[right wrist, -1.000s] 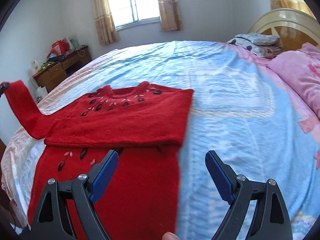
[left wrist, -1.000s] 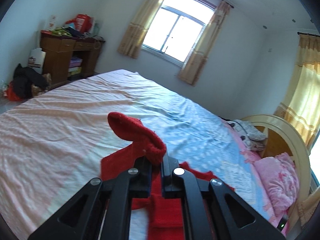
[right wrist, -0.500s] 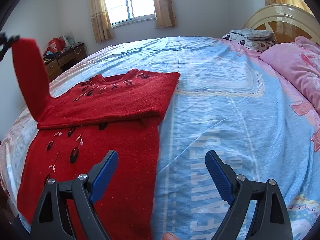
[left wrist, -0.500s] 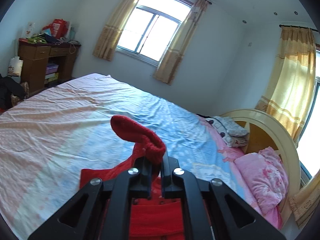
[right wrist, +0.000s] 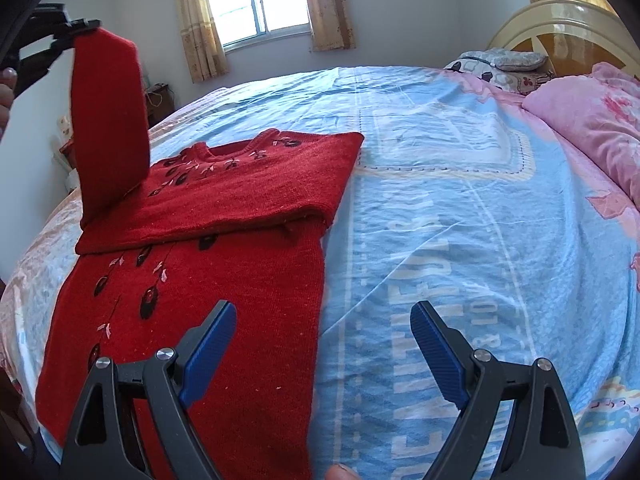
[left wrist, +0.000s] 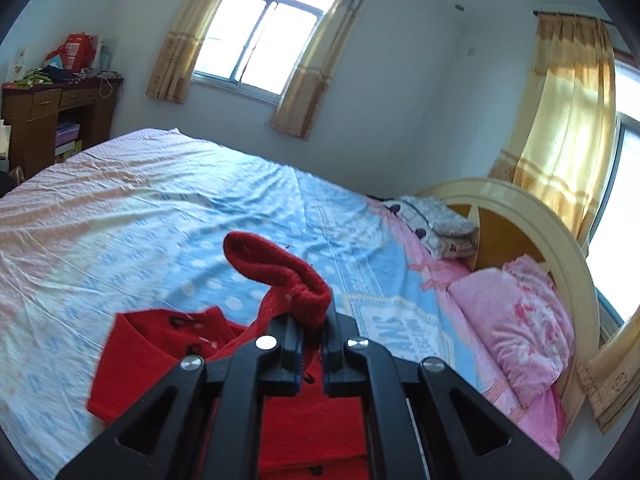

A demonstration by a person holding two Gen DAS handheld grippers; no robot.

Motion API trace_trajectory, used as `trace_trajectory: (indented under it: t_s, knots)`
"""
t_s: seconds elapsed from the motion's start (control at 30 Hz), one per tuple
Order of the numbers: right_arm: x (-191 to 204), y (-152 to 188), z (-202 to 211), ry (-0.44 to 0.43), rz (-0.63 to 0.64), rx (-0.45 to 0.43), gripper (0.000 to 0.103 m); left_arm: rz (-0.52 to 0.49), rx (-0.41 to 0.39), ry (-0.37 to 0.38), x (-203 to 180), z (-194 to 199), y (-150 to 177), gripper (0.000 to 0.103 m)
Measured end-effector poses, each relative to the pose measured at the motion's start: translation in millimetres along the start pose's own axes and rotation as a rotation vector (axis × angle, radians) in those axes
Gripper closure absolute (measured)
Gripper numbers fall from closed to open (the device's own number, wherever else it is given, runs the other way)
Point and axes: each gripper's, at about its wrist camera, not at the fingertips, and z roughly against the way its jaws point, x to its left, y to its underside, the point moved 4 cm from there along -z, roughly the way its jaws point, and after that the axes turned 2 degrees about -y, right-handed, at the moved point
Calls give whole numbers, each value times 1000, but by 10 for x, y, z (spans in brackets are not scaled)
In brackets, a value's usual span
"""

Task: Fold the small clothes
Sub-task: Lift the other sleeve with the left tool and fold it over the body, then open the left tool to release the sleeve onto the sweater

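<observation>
Holding the sleeve cuff [left wrist: 280,276] of the red sweater [right wrist: 224,248] in the left gripper [left wrist: 310,330]; its jaws are together, clamped on the knit, and the cuff bulges out above the tips at centre frame in the left wrist view. In the right wrist view I see the same sleeve lifted upright at upper left, hanging from the left gripper [right wrist: 80,26] and running down to the sweater's shoulder.

Sweater body lies flat on the bed [right wrist: 460,220], left half of the right wrist frame. One sleeve is already folded across the chest, below the neckline. Dark and pale leaf embroidery shows on the chest and down the front panel.

Right gripper [right wrist: 322,354] hovers low in frame, jaws wide apart and holding nothing. Its left blue pad is over the sweater's lower body, the right pad over the blue bedsheet. I cannot tell whether either pad touches the fabric.

Background, left wrist view: window [left wrist: 264,40] with tan curtains at top centre, wooden desk [left wrist: 52,120] with clutter at upper left, pink pillow [left wrist: 520,332] and cream headboard [left wrist: 532,216] at right.
</observation>
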Motion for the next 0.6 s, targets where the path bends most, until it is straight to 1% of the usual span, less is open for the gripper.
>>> trace_trajectory:
  t_s: [0.07, 0.13, 0.23, 0.4, 0.53, 0.57, 0.6]
  knots:
    - [-35, 5, 6, 19, -4, -11, 14, -21, 18, 0, -153, -122, 118, 97]
    - [-85, 6, 23, 41, -10, -22, 14, -49, 40, -8, -295, -253, 294, 97]
    - [-172, 0, 43, 55, -37, -34, 14, -100, 93, -20, -480, -474, 603, 97]
    - [-277, 14, 53, 72, -72, -39, 14, -190, 158, -64, -645, -759, 980, 97]
    - [-318, 23, 18, 83, -81, -34, 14, -281, 218, -72, -787, -969, 1209, 96]
    - [-324, 24, 14, 83, -81, -33, 14, -323, 235, -88, -798, -1017, 1271, 94]
    - [-336, 26, 7, 86, -81, -33, 14, -350, 236, -105, -792, -1014, 1304, 88]
